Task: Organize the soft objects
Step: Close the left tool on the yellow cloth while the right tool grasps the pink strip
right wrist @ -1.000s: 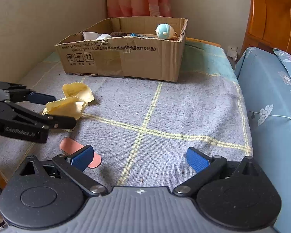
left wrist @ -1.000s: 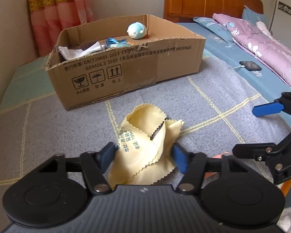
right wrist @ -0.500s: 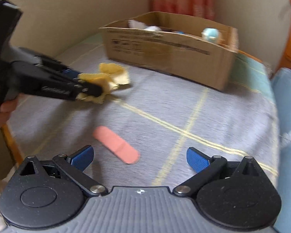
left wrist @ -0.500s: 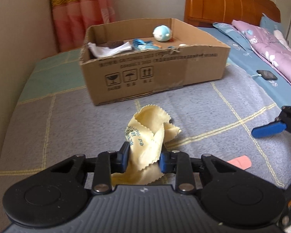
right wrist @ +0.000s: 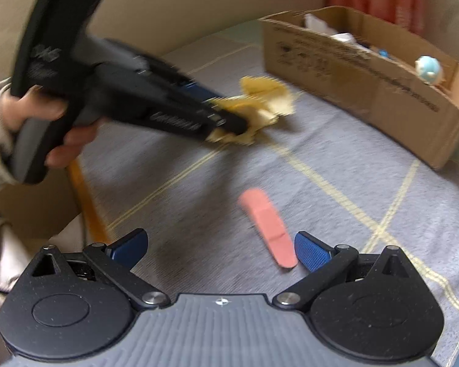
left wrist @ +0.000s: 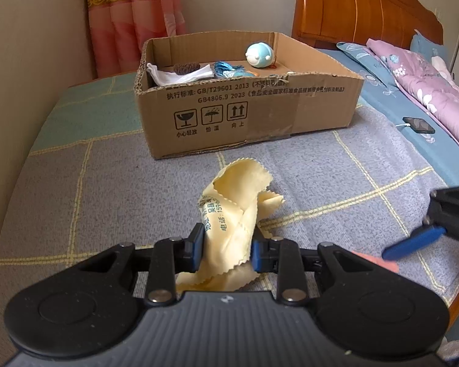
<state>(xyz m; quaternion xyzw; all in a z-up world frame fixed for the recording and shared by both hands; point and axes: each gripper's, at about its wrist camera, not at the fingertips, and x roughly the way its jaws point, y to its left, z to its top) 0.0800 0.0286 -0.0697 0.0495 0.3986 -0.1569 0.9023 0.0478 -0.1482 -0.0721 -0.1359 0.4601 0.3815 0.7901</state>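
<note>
A plain beige plastered wall [left wrist: 46, 30] runs along the left and behind, where a pink-and-peach striped curtain with a gold patterned band [left wrist: 131, 15] hangs to the bed's level. A grey woven blanket crossed by pale yellow lines [left wrist: 107, 189] covers the near surface, with a teal panel [left wrist: 85, 113] toward the wall. To the right stands a glossy reddish-brown wooden headboard [left wrist: 361, 9], a blue patterned sheet [left wrist: 419, 140] and a lilac floral quilt [left wrist: 428, 91]. Soft daylight fills the room.
</note>
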